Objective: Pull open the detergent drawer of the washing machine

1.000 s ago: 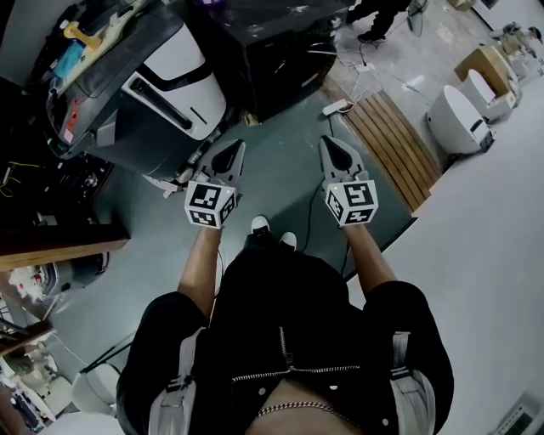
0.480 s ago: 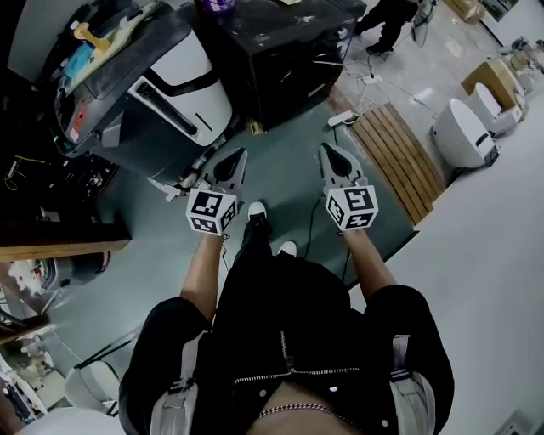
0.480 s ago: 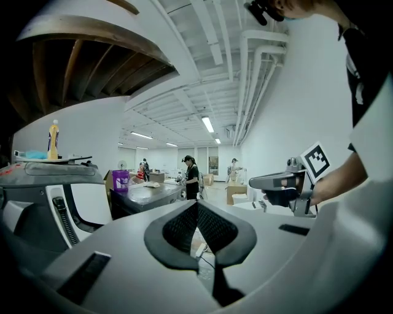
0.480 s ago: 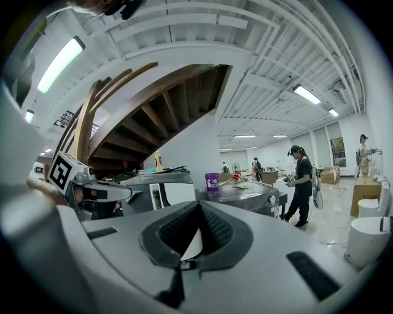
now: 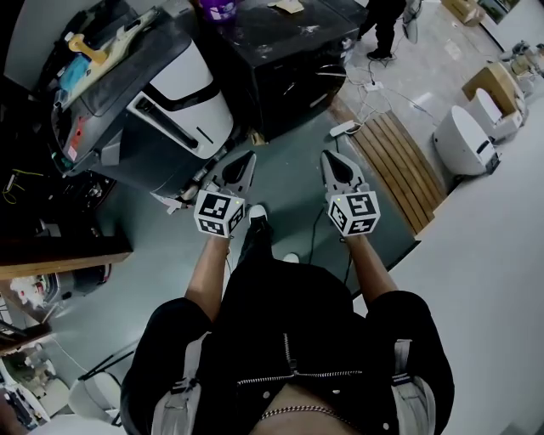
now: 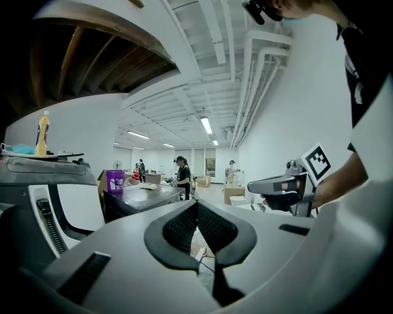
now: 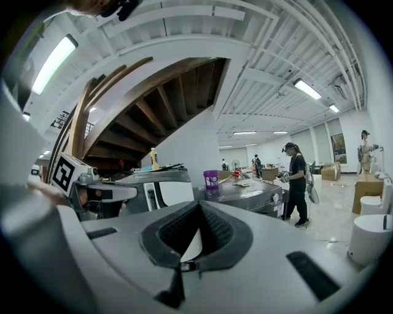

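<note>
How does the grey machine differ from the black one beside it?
The grey machine has a white front panel; the black machine is dark all over. The grey machine carries a yellow bottle on top, the black machine a purple tub. Both stand side by side.

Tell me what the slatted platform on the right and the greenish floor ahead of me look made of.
Slatted platform: wood by the look, tan parallel boards with dark gaps, matt finish. Greenish floor: a smooth, seamless coating, perhaps paint or epoxy over concrete, with a dull sheen; the exact material can't be told.
</note>
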`<state>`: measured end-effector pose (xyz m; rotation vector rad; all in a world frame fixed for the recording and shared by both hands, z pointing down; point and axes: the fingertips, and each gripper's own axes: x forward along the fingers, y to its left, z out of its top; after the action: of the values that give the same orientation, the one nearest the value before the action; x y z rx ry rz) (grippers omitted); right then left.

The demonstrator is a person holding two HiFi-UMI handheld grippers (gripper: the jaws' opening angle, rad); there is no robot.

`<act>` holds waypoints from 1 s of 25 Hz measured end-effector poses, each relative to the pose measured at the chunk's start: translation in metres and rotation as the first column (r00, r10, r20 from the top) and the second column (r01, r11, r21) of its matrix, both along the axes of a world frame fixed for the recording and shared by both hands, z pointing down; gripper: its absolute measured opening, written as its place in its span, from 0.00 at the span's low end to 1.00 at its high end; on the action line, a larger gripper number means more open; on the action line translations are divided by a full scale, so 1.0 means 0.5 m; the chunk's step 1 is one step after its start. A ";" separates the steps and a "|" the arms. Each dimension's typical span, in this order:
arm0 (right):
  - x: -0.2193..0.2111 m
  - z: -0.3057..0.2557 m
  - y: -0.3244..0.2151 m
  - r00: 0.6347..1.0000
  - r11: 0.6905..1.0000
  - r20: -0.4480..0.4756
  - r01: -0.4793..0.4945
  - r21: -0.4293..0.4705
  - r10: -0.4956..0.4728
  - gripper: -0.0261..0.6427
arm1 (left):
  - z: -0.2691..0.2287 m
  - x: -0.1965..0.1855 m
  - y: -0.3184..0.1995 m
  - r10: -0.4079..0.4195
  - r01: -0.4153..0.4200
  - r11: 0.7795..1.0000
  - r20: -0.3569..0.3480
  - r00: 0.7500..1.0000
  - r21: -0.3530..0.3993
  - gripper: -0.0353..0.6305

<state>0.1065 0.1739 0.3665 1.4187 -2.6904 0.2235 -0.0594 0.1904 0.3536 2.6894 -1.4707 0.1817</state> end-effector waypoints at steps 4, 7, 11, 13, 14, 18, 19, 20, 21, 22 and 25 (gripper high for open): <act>-0.030 0.009 -0.067 1.000 1.000 0.001 -0.010 -0.012 0.010 0.05 | 0.010 -0.024 -0.076 0.019 -0.019 1.000 -0.005 1.000 -0.006 0.08; -0.055 0.010 -0.133 1.000 0.999 0.006 -0.025 -0.026 0.025 0.05 | 0.012 -0.044 -0.144 0.040 -0.040 0.999 -0.006 0.999 -0.013 0.08; -0.097 -0.002 -0.227 0.998 0.998 0.016 -0.057 -0.032 0.058 0.05 | 0.005 -0.082 -0.242 0.075 -0.075 0.997 0.003 0.997 -0.014 0.08; -0.119 -0.005 -0.270 0.997 0.997 0.026 -0.073 -0.038 0.074 0.05 | 0.004 -0.103 -0.285 0.093 -0.092 0.996 0.013 0.996 -0.015 0.08; -0.128 -0.005 -0.288 0.996 0.996 0.032 -0.079 -0.042 0.081 0.05 | 0.005 -0.112 -0.304 0.101 -0.100 0.995 0.018 0.995 -0.017 0.08; -0.164 0.000 -0.354 0.993 0.993 0.053 -0.102 -0.057 0.105 0.05 | 0.006 -0.147 -0.372 0.122 -0.122 0.992 0.019 0.992 -0.013 0.08; -0.173 0.002 -0.365 0.993 0.993 0.055 -0.103 -0.061 0.106 0.05 | 0.007 -0.154 -0.385 0.125 -0.124 0.992 0.015 0.992 -0.014 0.08; -0.181 0.003 -0.375 0.993 0.993 0.055 -0.101 -0.064 0.105 0.05 | 0.008 -0.159 -0.398 0.127 -0.127 0.992 0.012 0.992 -0.015 0.08; -0.188 0.004 -0.383 0.993 0.993 0.051 -0.099 -0.067 0.103 0.05 | 0.009 -0.162 -0.409 0.130 -0.130 0.991 0.009 0.991 -0.017 0.08; -0.193 0.005 -0.392 0.994 0.993 0.047 -0.096 -0.069 0.100 0.05 | 0.009 -0.163 -0.420 0.134 -0.134 0.991 0.006 0.991 -0.019 0.08; -0.201 0.007 -0.417 0.994 0.993 0.051 -0.088 -0.075 0.092 0.05 | 0.012 -0.157 -0.450 0.148 -0.148 0.989 -0.001 0.989 -0.024 0.08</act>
<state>0.0060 -0.0348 0.3698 1.5350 -2.6337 0.3687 -0.1378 -0.0348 0.3596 2.7792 -1.2604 0.2083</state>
